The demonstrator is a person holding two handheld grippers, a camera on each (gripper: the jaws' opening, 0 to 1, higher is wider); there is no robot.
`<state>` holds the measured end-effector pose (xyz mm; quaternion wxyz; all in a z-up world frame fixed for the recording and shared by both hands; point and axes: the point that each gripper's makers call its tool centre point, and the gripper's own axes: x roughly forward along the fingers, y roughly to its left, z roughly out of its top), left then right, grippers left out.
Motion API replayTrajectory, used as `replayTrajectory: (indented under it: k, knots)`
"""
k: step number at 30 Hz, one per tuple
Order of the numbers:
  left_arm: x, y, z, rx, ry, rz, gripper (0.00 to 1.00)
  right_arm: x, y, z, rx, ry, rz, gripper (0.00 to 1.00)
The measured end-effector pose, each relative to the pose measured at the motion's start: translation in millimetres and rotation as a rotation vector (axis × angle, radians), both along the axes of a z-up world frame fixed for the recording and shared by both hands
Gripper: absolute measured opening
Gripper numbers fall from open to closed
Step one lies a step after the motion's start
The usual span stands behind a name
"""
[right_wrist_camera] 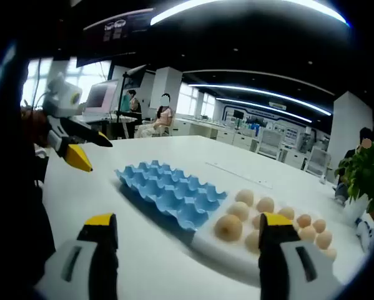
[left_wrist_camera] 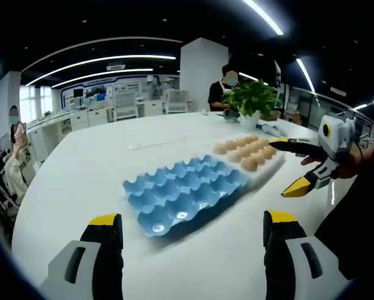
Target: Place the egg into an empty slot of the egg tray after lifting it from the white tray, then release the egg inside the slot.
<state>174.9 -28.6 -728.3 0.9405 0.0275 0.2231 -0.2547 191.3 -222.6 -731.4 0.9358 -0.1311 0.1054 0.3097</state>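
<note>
Both claws released, no egg picked yet.
Eggs [right_wrist_camera: 228, 227] sit on white tray [right_wrist_camera: 219, 253], touching blue egg tray [right_wrist_camera: 168, 190] w/ all slots empty, on tabletop [left_wrist_camera: 80, 175]. Egg = light, smooth, fragile: grip sides gently. Right claw [right_wrist_camera: 185, 240] near nearest egg; left claw [left_wrist_camera: 193, 240] apart. Plant [left_wrist_camera: 252, 99] far, not in way.

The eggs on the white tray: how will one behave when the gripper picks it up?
The eggs look smooth and rounded, so probably slippery and fragile between hard jaws. They lie loose on the flat white tray, so a nudge may roll one.
</note>
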Motion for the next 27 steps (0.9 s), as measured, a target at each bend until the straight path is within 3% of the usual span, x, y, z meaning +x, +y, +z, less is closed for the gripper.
replayTrajectory:
  k: [27]
  knots:
    - [-1.7, 2.5, 2.4, 0.001, -0.006, 0.010, 0.93, -2.8, 0.7, -0.3, 0.000, 0.000, -0.002, 0.96]
